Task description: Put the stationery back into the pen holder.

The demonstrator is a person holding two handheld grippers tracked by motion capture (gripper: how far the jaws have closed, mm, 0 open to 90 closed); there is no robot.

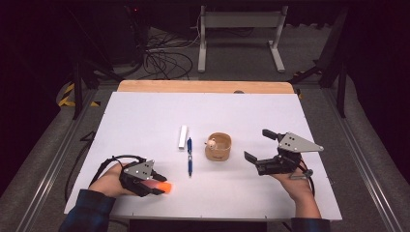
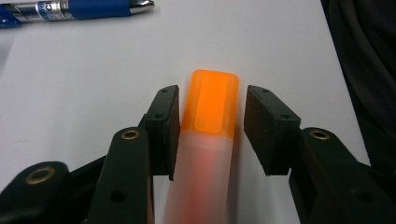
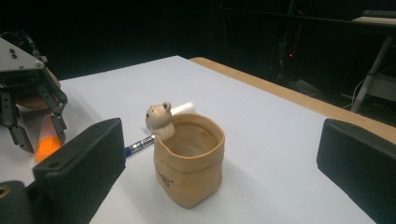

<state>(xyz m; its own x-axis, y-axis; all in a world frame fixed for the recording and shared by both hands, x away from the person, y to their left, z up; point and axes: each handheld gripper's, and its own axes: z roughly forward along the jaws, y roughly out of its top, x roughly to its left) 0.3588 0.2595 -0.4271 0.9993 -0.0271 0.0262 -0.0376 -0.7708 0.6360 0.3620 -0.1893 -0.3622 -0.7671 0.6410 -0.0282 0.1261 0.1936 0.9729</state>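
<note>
While the left gripper sits at the lower left of the high view, an orange-capped marker lies between its jaws on the white table. In the left gripper view one pad touches the marker's side; the other stands just clear of it, so the jaws are narrow around the marker without clamping it. A blue pen lies at that view's upper left. The right gripper hovers at the right of the high view, jaws wide and holding nothing, facing a tan cup with a bear figure at centre frame.
</note>
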